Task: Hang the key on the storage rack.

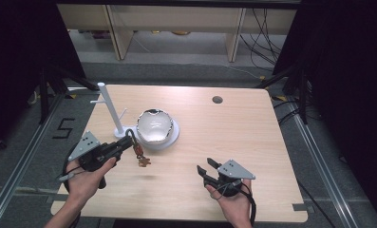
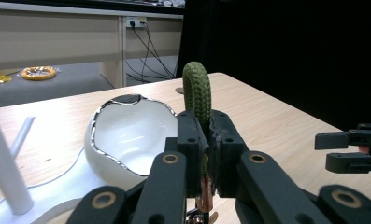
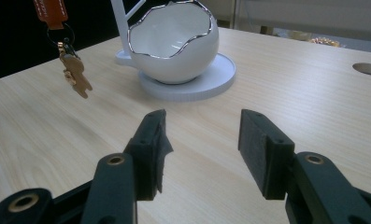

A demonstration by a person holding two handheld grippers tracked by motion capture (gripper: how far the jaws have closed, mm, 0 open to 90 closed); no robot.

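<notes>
Near the table's left front, the left gripper is clamped tight on the green braided loop of a keychain, whose leather tab and small brass charm dangle clear above the wood. Just beyond it stand a white egg-shaped bowl on its white saucer and, to the left of those, a white peg stand with short side arms. The right gripper rests at the table's right front, jaws wide apart with nothing between them, well away from the keychain. The step in hand looks like carrying the keychain toward the stand or the bowl. Hanging it would call for lifting the loop above a peg and threading it on before the jaws let go; dropping it in the bowl only needs the charm to clear the jagged rim.
</notes>
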